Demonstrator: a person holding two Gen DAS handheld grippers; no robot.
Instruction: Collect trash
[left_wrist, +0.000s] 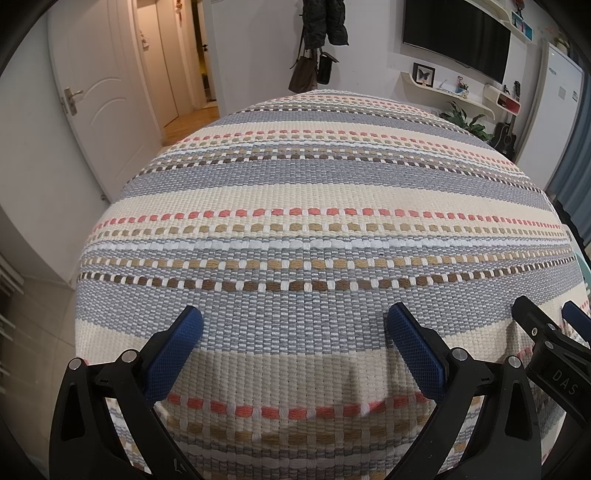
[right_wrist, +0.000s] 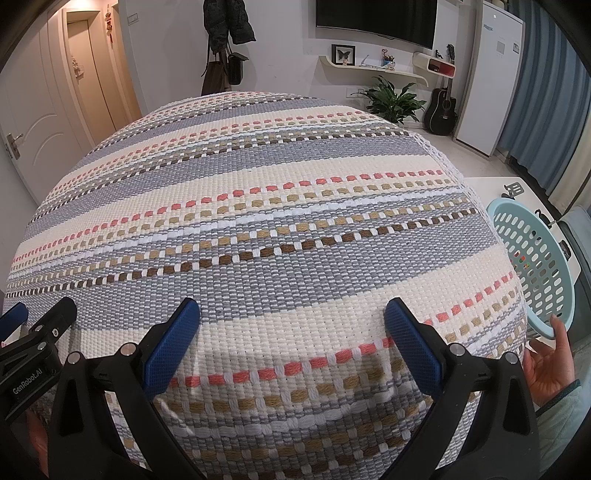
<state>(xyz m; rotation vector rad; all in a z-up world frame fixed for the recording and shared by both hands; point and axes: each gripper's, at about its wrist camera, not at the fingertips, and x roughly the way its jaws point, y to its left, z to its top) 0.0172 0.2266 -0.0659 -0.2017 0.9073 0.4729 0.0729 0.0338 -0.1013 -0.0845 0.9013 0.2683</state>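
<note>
My left gripper (left_wrist: 294, 320) is open and empty, low over the near edge of a table with a striped woven cloth (left_wrist: 295, 206). My right gripper (right_wrist: 291, 312) is open and empty over the same cloth (right_wrist: 258, 206). Each gripper shows at the edge of the other's view: the right one in the left wrist view (left_wrist: 546, 321), the left one in the right wrist view (right_wrist: 40, 325). A light blue perforated basket (right_wrist: 532, 251) is held tilted at the table's right edge by a bare hand (right_wrist: 550, 365). No trash shows on the cloth.
A white door (left_wrist: 96, 103) and hallway stand at the back left. Bags and a coat (left_wrist: 314, 55) hang on the far wall. A TV (right_wrist: 376, 18), shelves, a plant (right_wrist: 391, 99), a guitar (right_wrist: 441, 110) and a white fridge (right_wrist: 491, 81) stand at the back right.
</note>
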